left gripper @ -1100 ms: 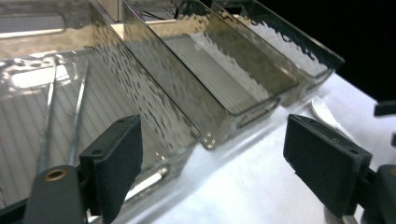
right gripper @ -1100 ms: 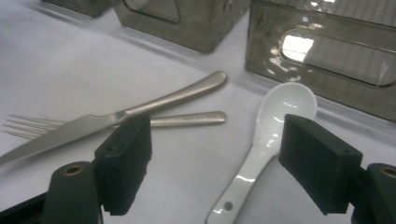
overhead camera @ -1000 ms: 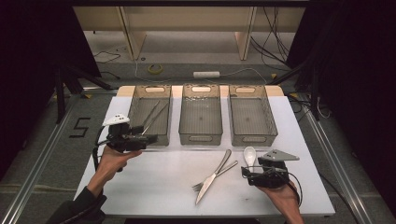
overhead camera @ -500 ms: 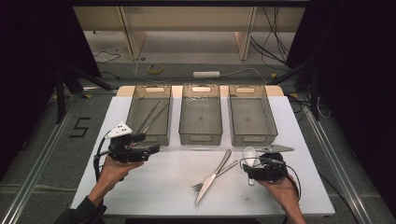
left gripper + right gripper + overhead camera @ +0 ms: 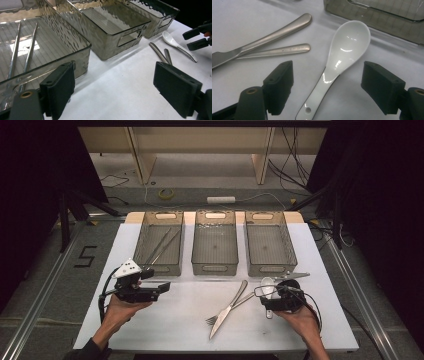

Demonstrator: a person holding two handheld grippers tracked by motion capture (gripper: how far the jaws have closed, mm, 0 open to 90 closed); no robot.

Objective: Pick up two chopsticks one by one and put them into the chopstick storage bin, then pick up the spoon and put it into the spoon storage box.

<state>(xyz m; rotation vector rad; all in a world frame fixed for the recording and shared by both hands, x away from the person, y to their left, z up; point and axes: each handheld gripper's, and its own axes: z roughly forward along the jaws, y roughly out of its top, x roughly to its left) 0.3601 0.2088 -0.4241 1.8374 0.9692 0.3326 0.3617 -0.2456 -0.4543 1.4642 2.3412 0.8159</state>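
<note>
Sorting barely begun: chopsticks (image 5: 161,246) binned; knife (image 5: 228,309) and fork (image 5: 226,312) wait on bench (image 5: 165,325). Right gripper (image 5: 327,86) gapes wide astride white spoon (image 5: 342,57), not yet gripped. Left gripper (image 5: 122,86) wide, idle.

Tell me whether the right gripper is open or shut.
Open: the right gripper has its jaws spread either side of the white spoon, touching neither.

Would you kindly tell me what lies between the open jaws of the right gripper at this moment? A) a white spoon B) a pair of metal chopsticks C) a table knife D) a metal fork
A: in the right gripper view the white spoon lies on the table with its handle running down between the two spread jaws of the right gripper, while the knife and fork lie off to the side.
</note>
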